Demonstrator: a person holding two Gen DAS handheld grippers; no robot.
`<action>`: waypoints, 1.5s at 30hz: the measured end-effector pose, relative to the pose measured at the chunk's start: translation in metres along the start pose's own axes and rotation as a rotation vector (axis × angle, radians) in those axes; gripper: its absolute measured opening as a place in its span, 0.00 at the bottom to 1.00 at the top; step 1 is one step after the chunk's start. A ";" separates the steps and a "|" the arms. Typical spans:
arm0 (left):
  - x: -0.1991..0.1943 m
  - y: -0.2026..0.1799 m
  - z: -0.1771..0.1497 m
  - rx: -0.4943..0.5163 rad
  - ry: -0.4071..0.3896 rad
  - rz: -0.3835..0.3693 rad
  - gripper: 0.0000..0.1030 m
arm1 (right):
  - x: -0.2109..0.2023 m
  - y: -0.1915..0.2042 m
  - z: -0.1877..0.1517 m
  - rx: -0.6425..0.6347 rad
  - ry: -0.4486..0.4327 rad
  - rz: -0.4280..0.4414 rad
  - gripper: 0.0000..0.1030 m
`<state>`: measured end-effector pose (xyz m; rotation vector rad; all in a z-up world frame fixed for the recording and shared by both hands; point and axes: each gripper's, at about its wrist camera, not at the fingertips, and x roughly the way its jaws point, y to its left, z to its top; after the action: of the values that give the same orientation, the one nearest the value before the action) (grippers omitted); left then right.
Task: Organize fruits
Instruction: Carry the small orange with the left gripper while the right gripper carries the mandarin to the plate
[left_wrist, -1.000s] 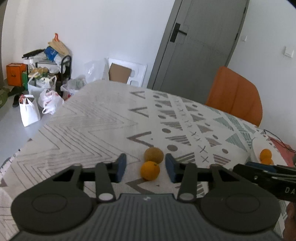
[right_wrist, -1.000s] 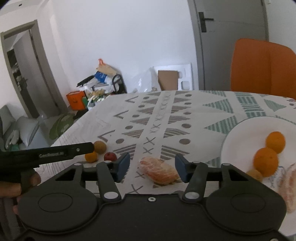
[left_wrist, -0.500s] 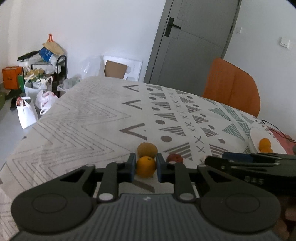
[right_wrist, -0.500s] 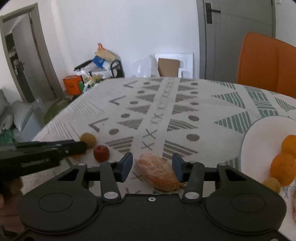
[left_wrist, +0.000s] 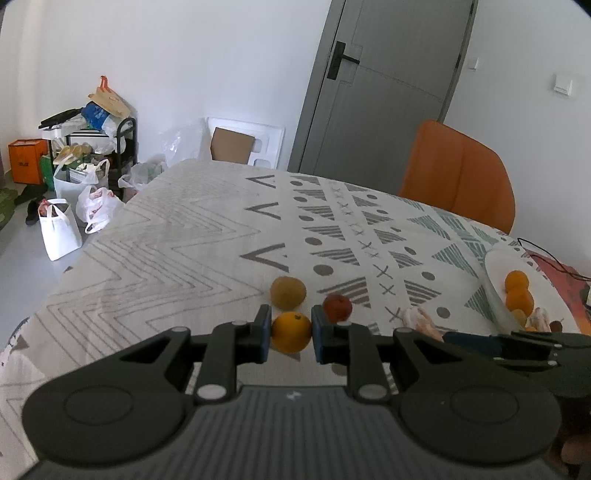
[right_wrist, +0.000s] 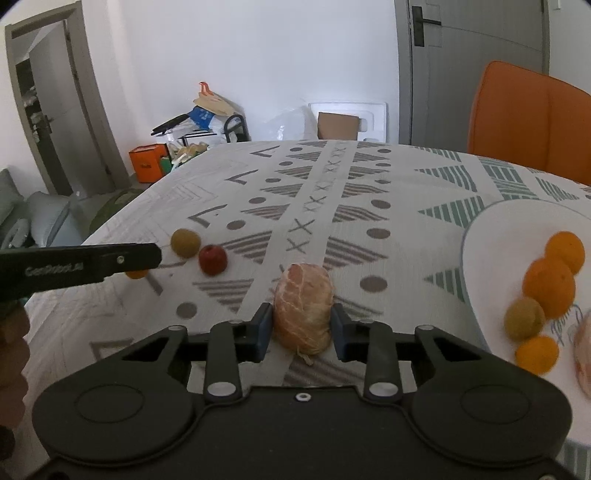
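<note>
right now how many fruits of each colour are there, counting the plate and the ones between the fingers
orange fruits: 4
brown-green fruits: 2
red fruit: 1
peeled citrus: 2, one cut off at the frame edge
total: 9, as far as these views show

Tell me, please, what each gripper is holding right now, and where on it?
The left gripper clamps the small orange across its sides; the right gripper clamps the peeled citrus across its lower sides.
</note>
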<state>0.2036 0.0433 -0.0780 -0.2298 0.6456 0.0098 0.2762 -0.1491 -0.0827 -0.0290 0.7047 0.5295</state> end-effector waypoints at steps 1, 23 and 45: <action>-0.001 -0.001 0.000 0.002 -0.001 0.000 0.20 | -0.002 0.000 -0.001 0.001 -0.002 0.000 0.29; -0.030 -0.054 0.014 0.063 -0.101 -0.065 0.20 | -0.065 -0.037 -0.002 0.125 -0.179 0.021 0.27; -0.008 -0.119 0.023 0.134 -0.101 -0.154 0.20 | -0.089 -0.108 -0.004 0.209 -0.244 -0.092 0.27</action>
<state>0.2209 -0.0673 -0.0304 -0.1480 0.5242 -0.1683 0.2679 -0.2843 -0.0466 0.1947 0.5139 0.3616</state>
